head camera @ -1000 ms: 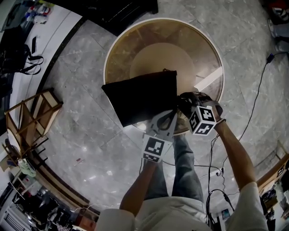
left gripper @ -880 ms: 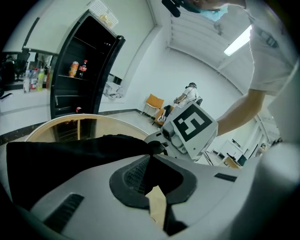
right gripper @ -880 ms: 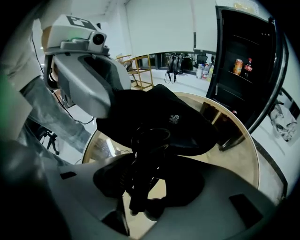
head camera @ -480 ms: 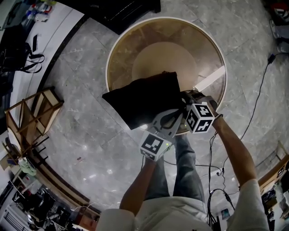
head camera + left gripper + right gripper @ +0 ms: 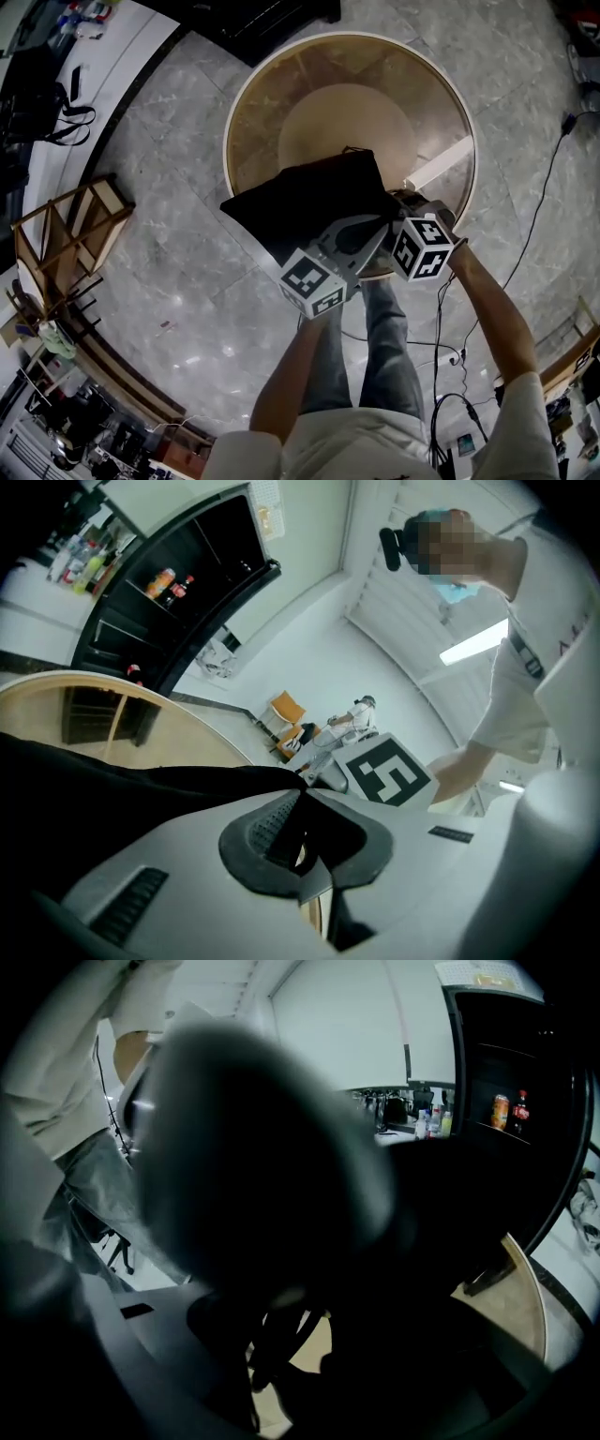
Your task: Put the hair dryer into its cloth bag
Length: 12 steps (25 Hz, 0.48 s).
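No readable text, bottle labels seemingly blurred

- The person is wearing a white short-sleeved shirt; its sleeves are ending above the elbows at the bottom of the head view.
- Grey-blue trousers are covering the legs at lower centre.
- A dark strap is crossing the shirt's chest at the right of the left gripper view.
- A black device is sitting on the head at upper right of that view.
- The left gripper is showing a pale grey moulded shell, dark ribbed pads and small black slot marks.
- Its marker cube is showing black square patterns on white faces.
- The right gripper is looking darker, and it is carrying a matching black-and-white cube.
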Each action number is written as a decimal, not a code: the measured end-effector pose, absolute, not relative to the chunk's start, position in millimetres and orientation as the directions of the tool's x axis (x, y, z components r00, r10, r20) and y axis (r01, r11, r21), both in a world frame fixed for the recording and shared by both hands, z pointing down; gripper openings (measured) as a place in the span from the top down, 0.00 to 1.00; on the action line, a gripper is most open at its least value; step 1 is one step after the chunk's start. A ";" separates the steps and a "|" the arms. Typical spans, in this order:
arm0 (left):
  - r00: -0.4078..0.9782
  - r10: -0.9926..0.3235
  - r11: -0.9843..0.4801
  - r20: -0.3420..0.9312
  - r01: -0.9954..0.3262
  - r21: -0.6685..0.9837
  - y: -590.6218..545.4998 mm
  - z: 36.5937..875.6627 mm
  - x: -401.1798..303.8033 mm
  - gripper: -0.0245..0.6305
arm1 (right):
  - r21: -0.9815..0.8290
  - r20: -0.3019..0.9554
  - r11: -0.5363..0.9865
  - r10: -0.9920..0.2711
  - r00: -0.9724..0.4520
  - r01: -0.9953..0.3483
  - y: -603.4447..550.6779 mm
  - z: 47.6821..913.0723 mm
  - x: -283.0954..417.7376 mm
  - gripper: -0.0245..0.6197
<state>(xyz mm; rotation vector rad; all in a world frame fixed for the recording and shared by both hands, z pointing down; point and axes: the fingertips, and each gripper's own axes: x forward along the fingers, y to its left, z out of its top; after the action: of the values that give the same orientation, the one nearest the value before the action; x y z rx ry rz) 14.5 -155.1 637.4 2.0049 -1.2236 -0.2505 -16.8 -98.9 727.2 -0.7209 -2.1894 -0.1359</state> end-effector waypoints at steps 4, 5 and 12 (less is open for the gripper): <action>0.527 -0.836 -0.269 0.151 -0.634 0.726 -155.5 631.7 6.7 0.90 | -0.126 0.748 0.793 0.471 -0.467 0.597 -96.8 724.0 0.6 0.66; 0.539 -0.831 -0.279 0.136 -0.615 0.738 -156.0 631.7 8.6 0.90 | -0.115 0.756 0.782 0.469 -0.456 0.613 -97.3 724.6 4.4 0.66; 0.679 -0.733 -0.389 0.026 -0.450 0.804 -160.7 620.6 35.0 0.90 | -0.112 0.747 0.766 0.485 -0.455 0.634 -103.7 722.8 8.9 0.66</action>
<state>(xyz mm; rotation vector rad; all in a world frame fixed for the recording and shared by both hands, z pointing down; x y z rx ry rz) 35.0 -160.7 620.6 2.0479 -0.9105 -0.4259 8.9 -103.7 722.8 -0.8325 -2.1404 -0.2313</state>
